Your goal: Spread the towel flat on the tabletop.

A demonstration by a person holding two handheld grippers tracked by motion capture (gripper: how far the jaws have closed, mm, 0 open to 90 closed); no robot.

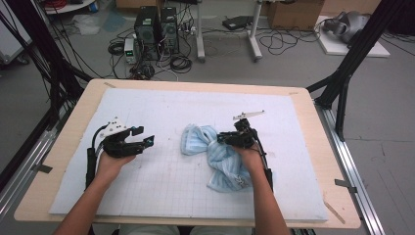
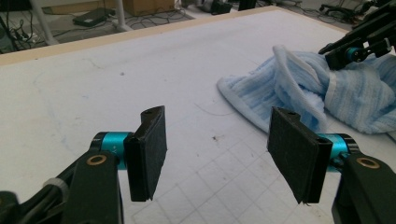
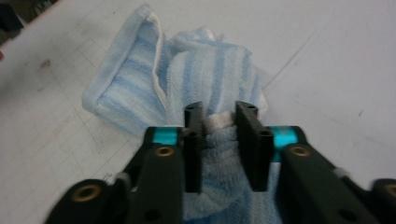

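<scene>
The right gripper [image 3: 219, 140] is pinching the towel [image 1: 220, 154] mid-frame to drag it; the left gripper [image 2: 224, 154], lower left, is waiting wide and empty.

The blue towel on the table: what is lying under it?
Under the blue striped towel lies the white gridded mat on the table. Anything beneath its bunched folds is hidden. The right gripper pinches one fold.

Left gripper [image 2: 219, 156]: black frame, flat black textured pads, teal collars, brass-coloured pivot screws, grey three-cornered plate on top. Right gripper [image 3: 219, 144]: same black, teal and brass build. Black cable along each bare forearm.
</scene>
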